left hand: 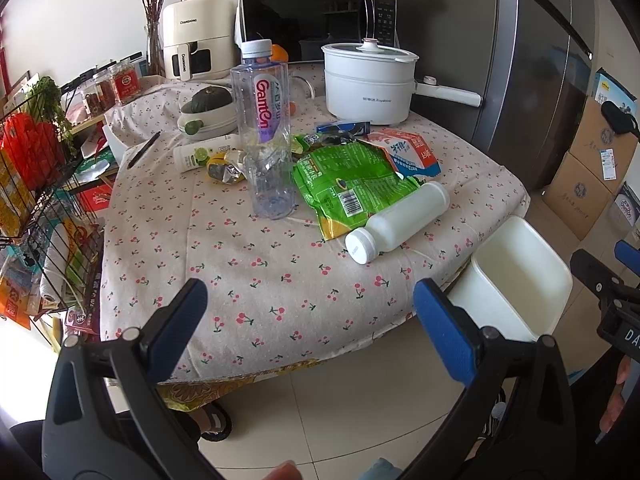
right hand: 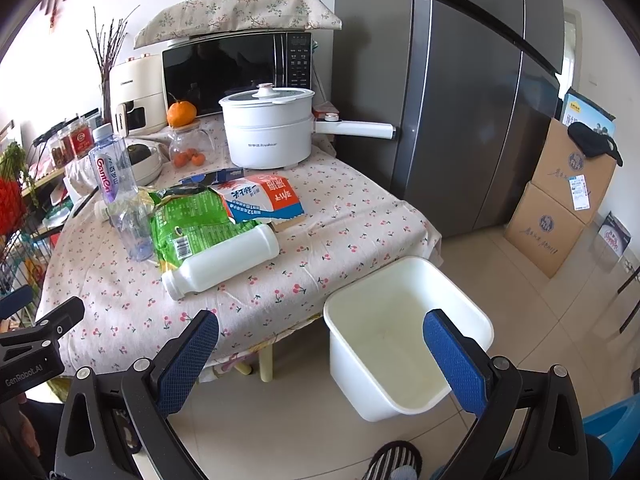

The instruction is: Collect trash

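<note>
Trash lies on the cherry-print tablecloth (left hand: 248, 280): a clear empty water bottle (left hand: 266, 128) standing upright, a white plastic bottle (left hand: 396, 222) on its side, a green wrapper (left hand: 352, 184), a flattened milk carton (left hand: 412, 152), a small white lime-label bottle (left hand: 200, 156) and crumpled foil (left hand: 226, 168). The same white bottle (right hand: 224, 258), wrapper (right hand: 188, 216) and carton (right hand: 264, 198) show in the right wrist view. A white bin (right hand: 404, 332) stands on the floor by the table's corner, bin (left hand: 516, 276). My left gripper (left hand: 308, 320) hangs open short of the table edge. My right gripper (right hand: 320, 352) is open beside the bin.
A white electric pot (left hand: 366, 84), a microwave (left hand: 316, 24), an air fryer (left hand: 196, 36) and a bowl with a squash (left hand: 208, 114) crowd the table's back. A wire rack (left hand: 40, 200) stands left, a grey fridge (right hand: 464, 100) and cardboard boxes (right hand: 560, 208) right. A person's feet (right hand: 394, 462) are on the tiles.
</note>
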{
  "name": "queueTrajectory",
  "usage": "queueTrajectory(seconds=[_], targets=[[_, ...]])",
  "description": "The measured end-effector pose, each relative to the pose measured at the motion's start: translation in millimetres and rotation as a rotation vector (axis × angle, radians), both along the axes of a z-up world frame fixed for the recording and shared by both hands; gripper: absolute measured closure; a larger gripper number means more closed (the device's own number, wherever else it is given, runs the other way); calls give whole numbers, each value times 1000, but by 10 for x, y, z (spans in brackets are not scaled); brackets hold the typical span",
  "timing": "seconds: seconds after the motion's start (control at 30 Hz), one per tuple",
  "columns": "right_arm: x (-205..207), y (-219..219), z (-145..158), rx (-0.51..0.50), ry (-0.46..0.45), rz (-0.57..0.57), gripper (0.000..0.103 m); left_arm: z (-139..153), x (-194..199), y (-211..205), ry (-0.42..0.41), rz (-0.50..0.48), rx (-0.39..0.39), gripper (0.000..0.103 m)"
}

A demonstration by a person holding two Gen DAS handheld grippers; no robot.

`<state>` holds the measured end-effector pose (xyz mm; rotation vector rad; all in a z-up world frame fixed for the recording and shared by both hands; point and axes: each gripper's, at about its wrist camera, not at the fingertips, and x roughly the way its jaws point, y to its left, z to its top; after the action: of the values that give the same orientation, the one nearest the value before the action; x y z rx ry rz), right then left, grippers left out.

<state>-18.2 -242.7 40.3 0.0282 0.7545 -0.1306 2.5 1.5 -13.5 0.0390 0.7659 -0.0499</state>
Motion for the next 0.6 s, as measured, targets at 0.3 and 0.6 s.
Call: queueTrajectory(seconds=[0.3, 0.6], targets=[[11, 14, -13, -11, 5, -2, 0, 7, -13, 20, -5, -1, -3, 1], [7, 28, -20, -16, 3, 0, 0, 25, -17, 33, -13, 6, 5, 1]])
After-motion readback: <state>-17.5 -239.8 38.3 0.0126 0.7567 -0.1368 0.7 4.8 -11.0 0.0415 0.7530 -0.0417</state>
